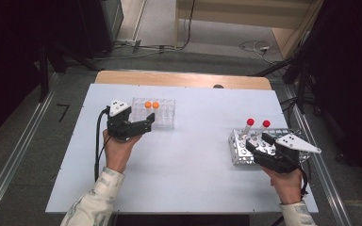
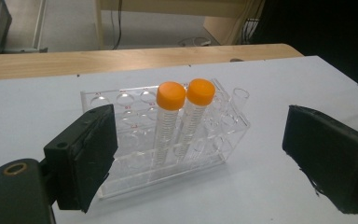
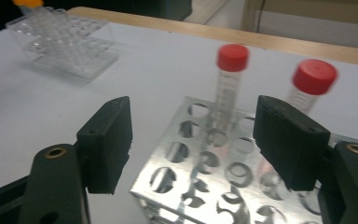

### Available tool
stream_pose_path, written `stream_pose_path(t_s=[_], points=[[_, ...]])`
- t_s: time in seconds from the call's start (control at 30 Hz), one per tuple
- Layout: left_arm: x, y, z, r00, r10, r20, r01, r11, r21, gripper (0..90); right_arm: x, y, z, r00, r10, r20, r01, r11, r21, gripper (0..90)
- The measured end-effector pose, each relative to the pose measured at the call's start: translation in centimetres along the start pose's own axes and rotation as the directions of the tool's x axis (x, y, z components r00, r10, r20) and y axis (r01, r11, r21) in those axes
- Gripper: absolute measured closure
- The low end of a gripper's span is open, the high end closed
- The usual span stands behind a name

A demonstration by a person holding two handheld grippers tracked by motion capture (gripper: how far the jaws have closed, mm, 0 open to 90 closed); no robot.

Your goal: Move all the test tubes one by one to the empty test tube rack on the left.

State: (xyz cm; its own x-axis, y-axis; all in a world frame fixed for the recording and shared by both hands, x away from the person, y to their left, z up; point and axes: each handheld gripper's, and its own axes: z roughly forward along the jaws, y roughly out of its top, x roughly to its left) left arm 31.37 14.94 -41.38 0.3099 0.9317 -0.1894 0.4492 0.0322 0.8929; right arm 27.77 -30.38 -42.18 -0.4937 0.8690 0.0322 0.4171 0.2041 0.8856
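A clear plastic tube rack (image 1: 164, 114) (image 2: 135, 140) stands at the table's back left with two orange-capped tubes (image 1: 152, 105) (image 2: 185, 95) upright in it. My left gripper (image 1: 148, 125) (image 2: 200, 156) sits just in front of that rack, jaws wide open with nothing between them. At the right, a metal rack (image 1: 241, 147) (image 3: 200, 172) holds two red-capped tubes (image 1: 257, 124) (image 3: 232, 58), the right one tilted. My right gripper (image 1: 257, 143) (image 3: 193, 144) hovers over the metal rack's near corner, open and empty, with the tubes a little beyond its jaws.
The white tabletop (image 1: 188, 155) spreads between the two racks. A wooden strip (image 1: 184, 78) borders its far edge. Cables (image 1: 257, 47) lie on the floor beyond, and metal rails (image 1: 9, 165) run along both sides.
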Motion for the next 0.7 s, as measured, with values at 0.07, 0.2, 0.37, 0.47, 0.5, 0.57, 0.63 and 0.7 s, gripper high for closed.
stream_pose_path(t_s=[0.07, 0.2, 0.37, 0.47, 0.5, 0.57, 0.63, 0.7], points=[[0.0, 0.0, 0.0, 1.0, -0.003, 0.003, 0.003, 1.0, 0.0, 10.9, -0.8, -0.3, 0.2, 0.9996, 0.013, 0.025, -0.014, 1.0, 0.006, 27.1], [-0.1, 0.0, 0.0, 0.9999, -0.005, 0.014, 0.005, 1.0, -0.002, 11.1, -2.1, -0.7, 0.7, 0.9969, 0.034, 0.07, -0.036, 0.999, 0.02, 28.3], [-0.2, -0.1, 0.0, 0.9998, -0.006, 0.018, 0.006, 1.0, -0.002, 11.3, -3.1, -0.8, 1.8, 0.9915, 0.041, 0.124, -0.045, 0.998, 0.032, 32.1], [-0.2, -0.1, 0.0, 0.9998, -0.01, 0.019, 0.01, 0.9999, -0.005, 11.3, -3.6, -0.8, 2.4, 0.99, 0.058, 0.129, -0.062, 0.998, 0.033, 35.7], [-0.2, -0.1, 0.0, 0.9997, -0.013, 0.019, 0.014, 0.9999, -0.005, 11.4, -3.7, -0.8, 2.6, 0.9895, 0.064, 0.13, -0.069, 0.997, 0.034, 36.7], [-0.2, -0.1, 0.0, 0.9997, -0.012, 0.021, 0.012, 0.9999, -0.003, 11.4, -4.0, -0.8, 2.9, 0.9884, 0.078, 0.13, -0.083, 0.996, 0.038, 38.5], [-0.2, -0.2, 0.1, 0.9997, -0.013, 0.023, 0.013, 0.9999, -0.002, 11.6, -4.1, -0.7, 3.3, 0.9879, 0.076, 0.135, -0.082, 0.996, 0.041, 41.1], [-0.2, -0.2, 0.1, 0.9996, -0.015, 0.025, 0.015, 0.9999, 0.0, 11.7, -4.1, -0.7, 3.6, 0.9866, 0.076, 0.144, -0.084, 0.996, 0.044, 43.4]])
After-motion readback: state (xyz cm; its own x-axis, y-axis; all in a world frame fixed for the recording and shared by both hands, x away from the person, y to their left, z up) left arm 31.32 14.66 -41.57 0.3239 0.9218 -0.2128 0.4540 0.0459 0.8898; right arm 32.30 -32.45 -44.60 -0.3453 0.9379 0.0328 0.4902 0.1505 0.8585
